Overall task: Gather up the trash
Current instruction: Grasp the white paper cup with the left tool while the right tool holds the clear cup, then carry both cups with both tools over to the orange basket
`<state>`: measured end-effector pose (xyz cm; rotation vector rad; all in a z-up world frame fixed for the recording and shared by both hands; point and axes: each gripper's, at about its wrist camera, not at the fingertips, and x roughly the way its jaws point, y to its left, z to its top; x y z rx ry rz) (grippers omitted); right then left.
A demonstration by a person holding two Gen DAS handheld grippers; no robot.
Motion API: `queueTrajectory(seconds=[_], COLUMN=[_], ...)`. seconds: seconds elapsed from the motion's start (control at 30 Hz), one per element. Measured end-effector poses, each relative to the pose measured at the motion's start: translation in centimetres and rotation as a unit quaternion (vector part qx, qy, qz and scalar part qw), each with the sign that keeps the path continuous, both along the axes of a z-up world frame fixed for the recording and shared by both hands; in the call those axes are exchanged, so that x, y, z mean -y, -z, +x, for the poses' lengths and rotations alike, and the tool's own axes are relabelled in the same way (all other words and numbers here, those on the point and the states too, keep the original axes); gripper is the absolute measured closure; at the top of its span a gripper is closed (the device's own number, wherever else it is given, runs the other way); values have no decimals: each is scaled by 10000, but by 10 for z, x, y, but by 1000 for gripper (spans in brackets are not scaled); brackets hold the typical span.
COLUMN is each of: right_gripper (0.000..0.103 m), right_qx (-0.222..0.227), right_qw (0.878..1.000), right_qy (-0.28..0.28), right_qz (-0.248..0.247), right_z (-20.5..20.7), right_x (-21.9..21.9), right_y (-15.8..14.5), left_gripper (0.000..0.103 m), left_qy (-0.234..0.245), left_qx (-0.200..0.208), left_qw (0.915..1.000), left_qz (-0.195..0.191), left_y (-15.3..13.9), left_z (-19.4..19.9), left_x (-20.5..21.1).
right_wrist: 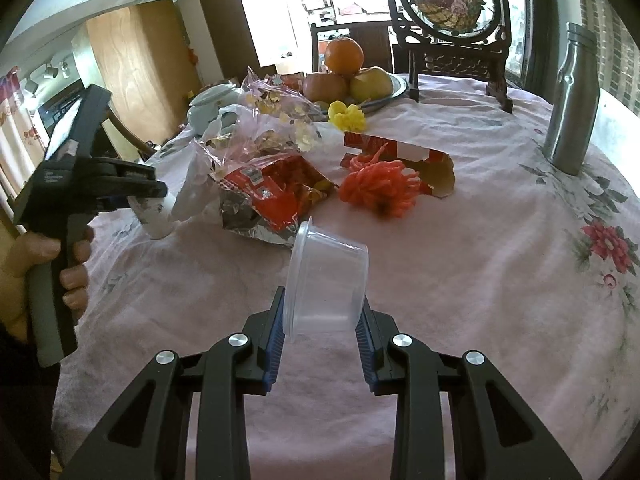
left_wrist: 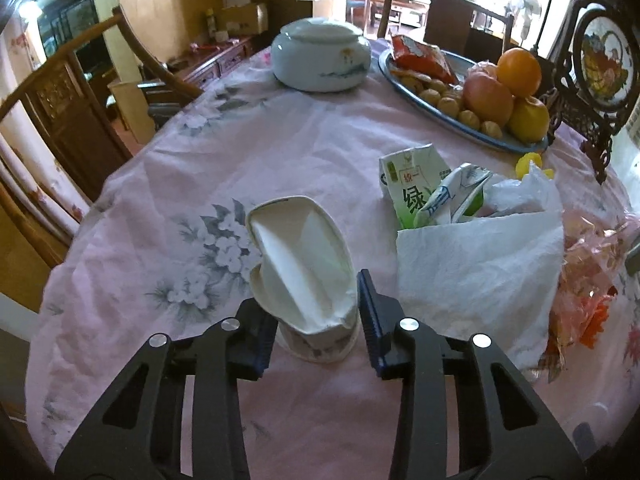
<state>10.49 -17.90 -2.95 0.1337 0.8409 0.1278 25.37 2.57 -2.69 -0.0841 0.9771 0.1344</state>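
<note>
Right wrist: right hand-held gripper (right_wrist: pixel 322 330) clamps clear tub (right_wrist: pixel 326 280).

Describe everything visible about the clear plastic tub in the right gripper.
The clear plastic tub is a small round container of thin, see-through plastic with a rolled rim and a flat base. It looks empty. It is tipped on its side, mouth turned up and to the left, base to the right. The right gripper is shut on it, blue pads pressing its lower wall from both sides, holding it above the pink floral tablecloth. Nothing else touches it; the foil snack bag lies just behind.
</note>
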Motion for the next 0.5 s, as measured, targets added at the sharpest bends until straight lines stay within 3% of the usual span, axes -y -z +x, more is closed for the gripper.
queueTrajectory(seconds=[0.2, 0.5], right_gripper=[70, 71], right_qx=[46, 206], right_qw=[10000, 9990], right_qy=[-34, -339], right_qz=[-10, -206], right_z=[0, -23], right_x=[-3, -34], right_y=[1, -21], left_gripper=[65, 65], left_qy=[19, 46], left_qx=[332, 700], left_qw=[9993, 9974], left_qz=[165, 152], left_y=[-24, -54], left_z=[-33, -118], left_x=[-10, -38])
